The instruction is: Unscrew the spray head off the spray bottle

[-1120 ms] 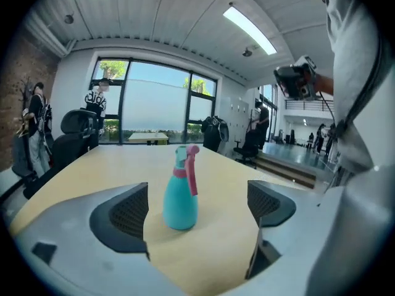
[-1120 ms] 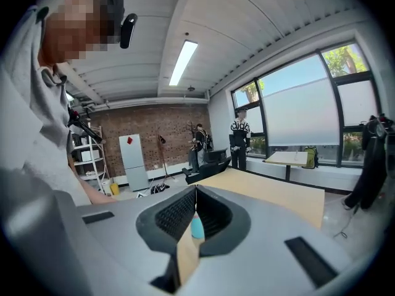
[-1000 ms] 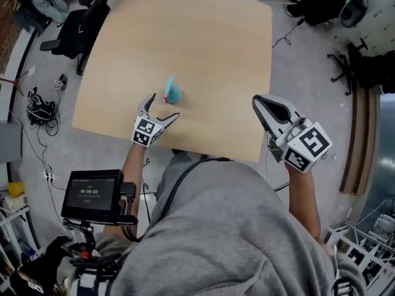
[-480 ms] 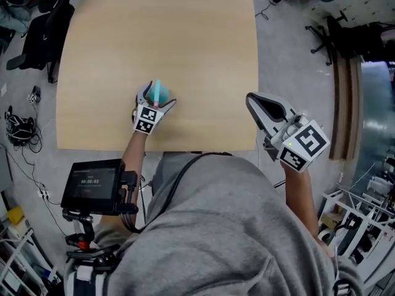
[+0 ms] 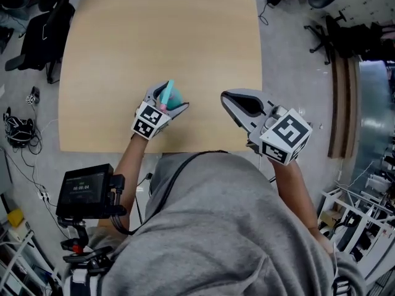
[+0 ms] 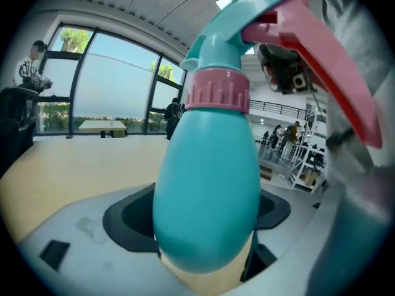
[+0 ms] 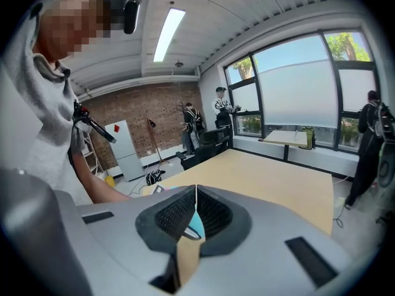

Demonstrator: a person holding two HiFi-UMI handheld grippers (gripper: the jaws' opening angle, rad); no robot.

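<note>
Grips spray bottle by the belly in left gripper, jaws just closed inward onto it; long axis near upright, spray head on top. Holds right gripper, jaws together and empty, right of the bottle, pointed toward it, likely free for the pink collar.

Up close, the teal egg-shaped plastic spray bottle: smooth, with a soft satin sheen. Round its neck sits the pink plastic collar, ribbed all the way round, and the pink plastic trigger is smooth and slightly glossy. Below lies the pale wooden tabletop, matt with a fine straight grain. The right gripper has a matt grey plastic shell and black pads with a cross-hatched, rubbery-looking face. The grey hooded sweatshirt is soft, matt cloth. The far wall is rough red brick.
</note>
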